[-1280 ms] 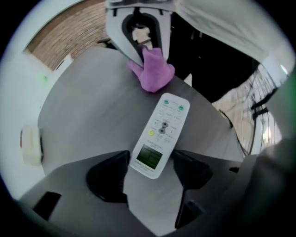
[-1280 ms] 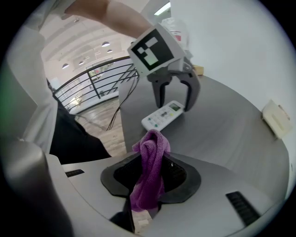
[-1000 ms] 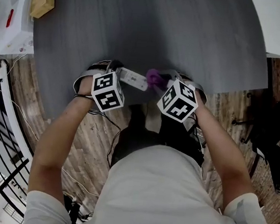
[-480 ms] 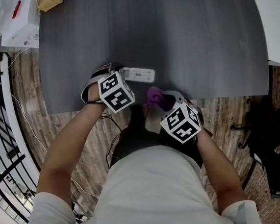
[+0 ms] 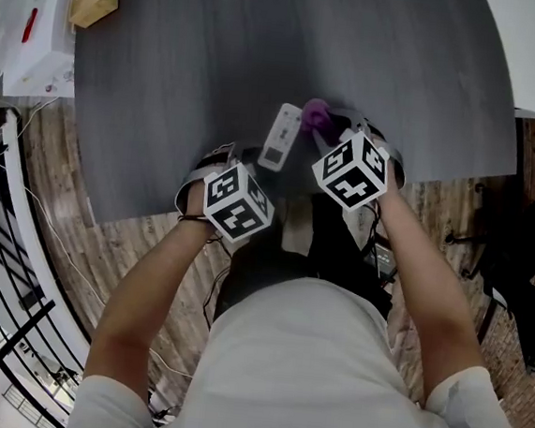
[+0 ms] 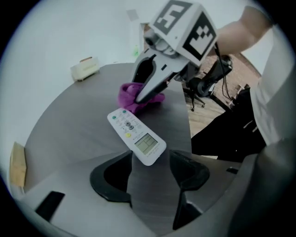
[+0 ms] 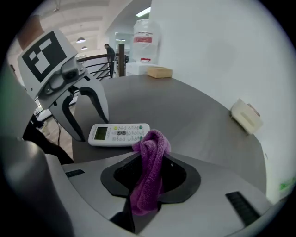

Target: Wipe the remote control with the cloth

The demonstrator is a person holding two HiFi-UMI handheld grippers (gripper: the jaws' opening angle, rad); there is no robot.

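Half a second ago the remote control [image 6: 136, 135] lay crosswise, off the right side of the left hand-held gripper [image 6: 150, 173]. Now it has swung lengthways and points away from the person, straight ahead of that gripper. Its screen end sits just in the gap between the two jaw tips. Those jaws have just been closing but stand apart, and neither pad presses on the remote, which lies flat on the bench [image 5: 265, 48].

The right hand-held gripper [image 7: 148, 178] has moved off the bench's near edge and further in. It is clamped on the cloth [image 7: 150, 162], whose free fold rises ahead of its jaws and meets the remote's button end. Whether the two touch I cannot tell.

The remote is a slim white plastic slab with rounded corners. It has a small pale screen, then rows of little buttons, a few of them green and yellow. The cloth is purple, with a looped towel-like nap, bunched into a thick roll. The bench is dark grey with a fine straight grain and a curved edge.
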